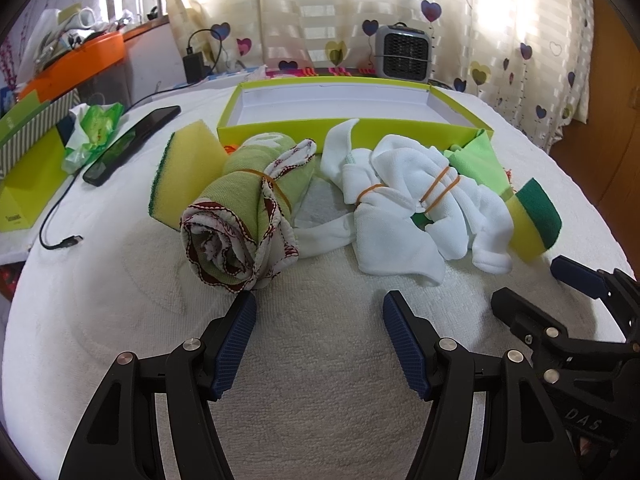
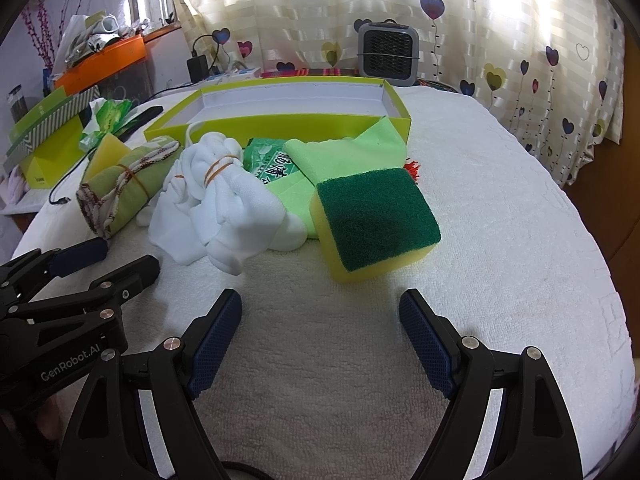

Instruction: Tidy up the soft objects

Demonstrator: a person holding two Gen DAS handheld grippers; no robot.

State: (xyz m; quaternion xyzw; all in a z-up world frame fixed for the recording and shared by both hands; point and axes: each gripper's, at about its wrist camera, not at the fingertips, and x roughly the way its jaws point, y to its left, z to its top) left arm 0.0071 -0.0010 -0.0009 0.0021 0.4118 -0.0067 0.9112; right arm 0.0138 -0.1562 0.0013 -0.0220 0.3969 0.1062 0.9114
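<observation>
A rolled green towel [image 1: 244,216] [image 2: 120,192] with red-stitched edging, bound by a rubber band, lies on the white cloth. Beside it sits a white cloth bundle [image 1: 404,208] [image 2: 216,208] tied with rubber bands. One yellow-green sponge [image 1: 184,176] [image 2: 106,154] leans behind the roll; another sponge [image 1: 534,220] [image 2: 376,220] lies at the right. A light green cloth [image 2: 340,156] [image 1: 478,160] and a green packet [image 2: 270,164] lie behind. An open lime box [image 1: 344,108] [image 2: 280,108] stands beyond. My left gripper [image 1: 318,316] is open just short of the roll. My right gripper [image 2: 320,312] is open before the sponge.
A black phone [image 1: 132,144] and a loose cable [image 1: 60,232] lie at the left, by a crumpled green bag [image 1: 94,128] and a lime box lid [image 1: 32,168]. A grey heater [image 1: 404,52] stands at the back before heart-print curtains. An orange tray [image 1: 80,60] sits far left.
</observation>
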